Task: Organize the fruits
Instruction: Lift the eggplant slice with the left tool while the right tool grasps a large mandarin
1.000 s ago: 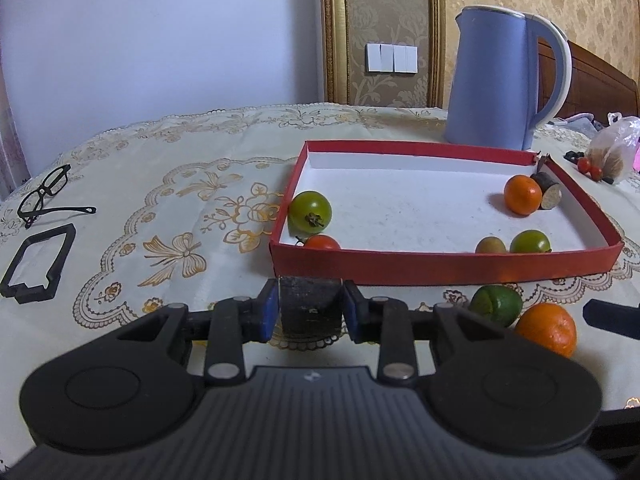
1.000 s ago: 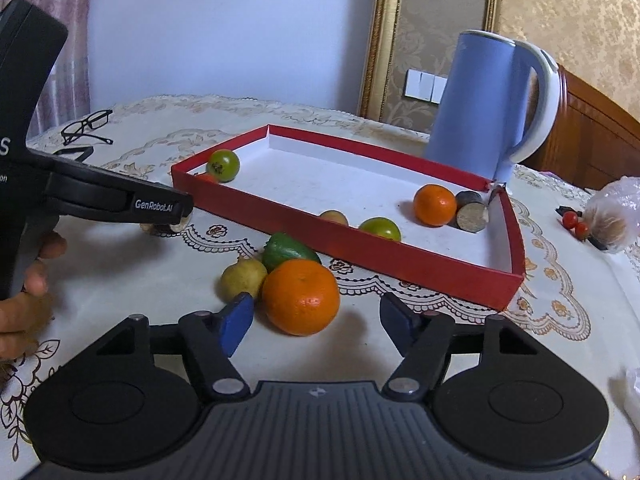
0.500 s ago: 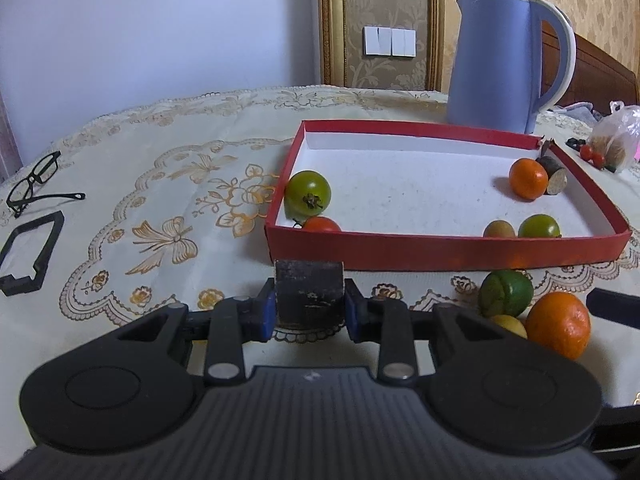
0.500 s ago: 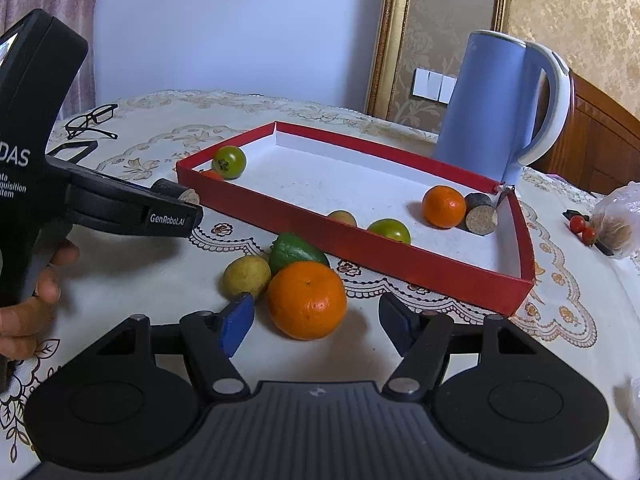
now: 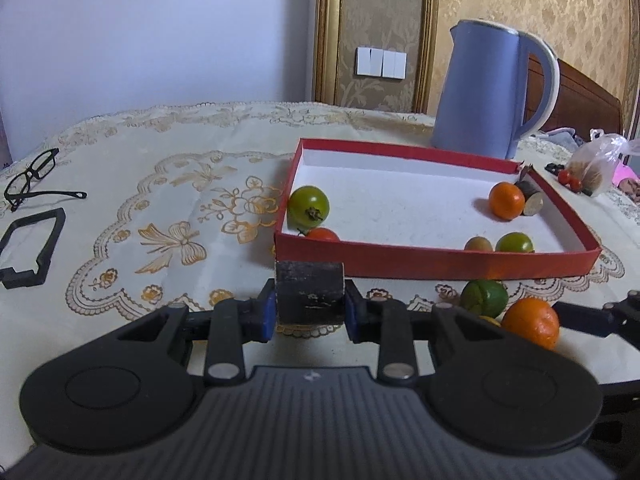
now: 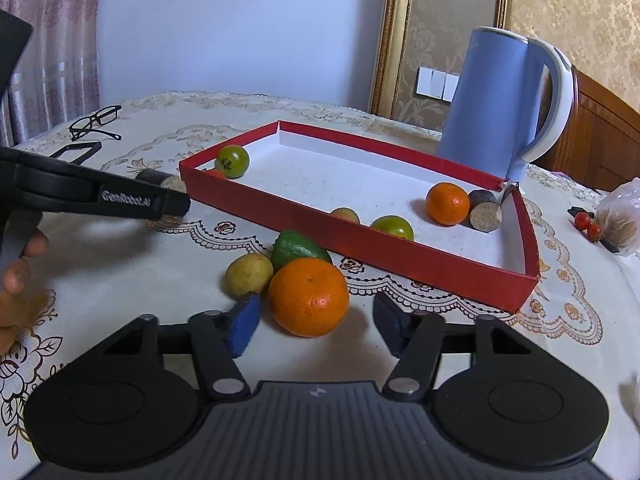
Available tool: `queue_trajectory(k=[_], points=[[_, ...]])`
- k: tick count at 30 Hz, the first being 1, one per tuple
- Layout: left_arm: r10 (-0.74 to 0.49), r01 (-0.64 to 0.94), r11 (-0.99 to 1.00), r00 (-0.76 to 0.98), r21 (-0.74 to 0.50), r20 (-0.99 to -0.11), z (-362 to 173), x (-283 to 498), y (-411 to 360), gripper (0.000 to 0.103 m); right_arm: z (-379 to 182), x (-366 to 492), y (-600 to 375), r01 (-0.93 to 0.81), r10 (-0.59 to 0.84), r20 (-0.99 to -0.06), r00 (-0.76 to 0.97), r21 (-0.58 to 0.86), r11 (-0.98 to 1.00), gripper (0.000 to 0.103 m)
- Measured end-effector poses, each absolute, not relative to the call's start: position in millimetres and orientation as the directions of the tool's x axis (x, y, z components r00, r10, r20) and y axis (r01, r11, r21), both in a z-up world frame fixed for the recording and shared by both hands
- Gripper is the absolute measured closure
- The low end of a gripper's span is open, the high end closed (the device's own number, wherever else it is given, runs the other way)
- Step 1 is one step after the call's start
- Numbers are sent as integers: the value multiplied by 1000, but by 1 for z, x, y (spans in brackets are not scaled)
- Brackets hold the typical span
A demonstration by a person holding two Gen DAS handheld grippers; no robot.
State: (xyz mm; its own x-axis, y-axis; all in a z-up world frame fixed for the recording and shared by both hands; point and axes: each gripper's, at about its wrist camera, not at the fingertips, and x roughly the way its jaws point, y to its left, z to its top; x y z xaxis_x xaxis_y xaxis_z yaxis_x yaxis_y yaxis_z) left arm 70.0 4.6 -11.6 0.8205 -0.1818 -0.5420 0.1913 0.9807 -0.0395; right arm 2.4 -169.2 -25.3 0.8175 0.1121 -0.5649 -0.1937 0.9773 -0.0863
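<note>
My left gripper [image 5: 310,312] is shut on a dark cylindrical piece [image 5: 310,297], held above the cloth just in front of the red tray [image 5: 436,259]. It shows from the side in the right wrist view [image 6: 162,196]. My right gripper [image 6: 318,322] is open, its fingers either side of an orange [image 6: 309,297] on the table. A green fruit [image 6: 298,246] and a yellow fruit [image 6: 248,274] lie right behind the orange. In the tray sit a green tomato [image 5: 309,206], a red tomato [image 5: 322,234], an orange [image 5: 506,201], a dark cylinder piece [image 5: 530,198] and two small fruits.
A blue kettle [image 5: 490,90] stands behind the tray. Glasses [image 5: 34,178] and a black frame [image 5: 30,246] lie at the left. A plastic bag [image 5: 596,164] and small red fruits [image 5: 570,180] sit at the far right.
My left gripper has lifted the dark piece and drawn closer to the tray's front wall. My right gripper has moved closer around the orange, still open.
</note>
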Motion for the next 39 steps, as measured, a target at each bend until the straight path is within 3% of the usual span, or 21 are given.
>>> queue_trajectory(k=[9, 13, 27, 39], points=[[-184, 205, 979, 832, -19, -524, -8, 65, 1, 74, -26, 5, -168, -200, 111, -571, 813, -96, 975, 50], [-186, 206, 978, 834, -19, -520, -7, 64, 2, 74, -27, 6, -166, -216, 129, -572, 810, -87, 972, 61], [-224, 243, 970, 830, -30, -511, 3, 62, -3, 74, -20, -3, -177, -183, 116, -553, 825, -68, 981, 61], [-214, 273, 961, 838, 47, -502, 20, 78, -43, 73, -14, -14, -197, -155, 111, -525, 844, -41, 987, 61]])
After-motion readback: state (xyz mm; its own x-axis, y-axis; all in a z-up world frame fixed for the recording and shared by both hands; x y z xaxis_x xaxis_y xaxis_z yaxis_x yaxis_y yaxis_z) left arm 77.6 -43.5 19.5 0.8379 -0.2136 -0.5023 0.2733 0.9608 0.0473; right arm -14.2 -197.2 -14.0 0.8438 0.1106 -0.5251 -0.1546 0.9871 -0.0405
